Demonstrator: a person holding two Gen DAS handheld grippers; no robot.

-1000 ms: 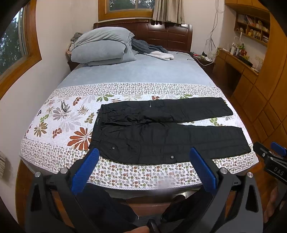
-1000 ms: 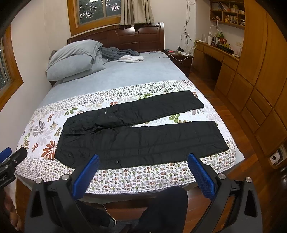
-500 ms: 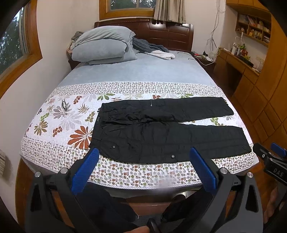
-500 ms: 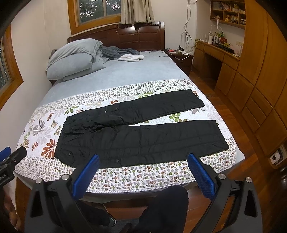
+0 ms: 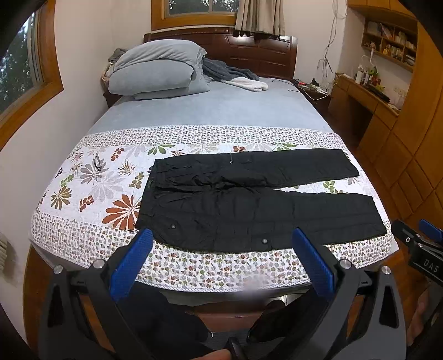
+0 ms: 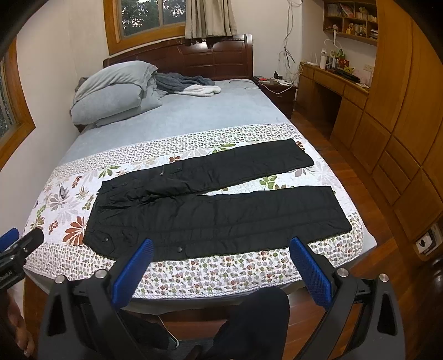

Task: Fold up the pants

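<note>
Both wrist views face the bed (image 5: 216,110) from its foot.

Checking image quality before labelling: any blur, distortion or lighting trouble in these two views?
Left wrist view: strong fisheye bending, dark corners, a blurred smudge on the quilt edge; black pants show little detail. Right wrist view: same bending, sharp, even indoor light, pants equally dark.

right tool (image 5: 420,243) cut off by frame edge, shelf items (image 6: 351,26) too small
</note>
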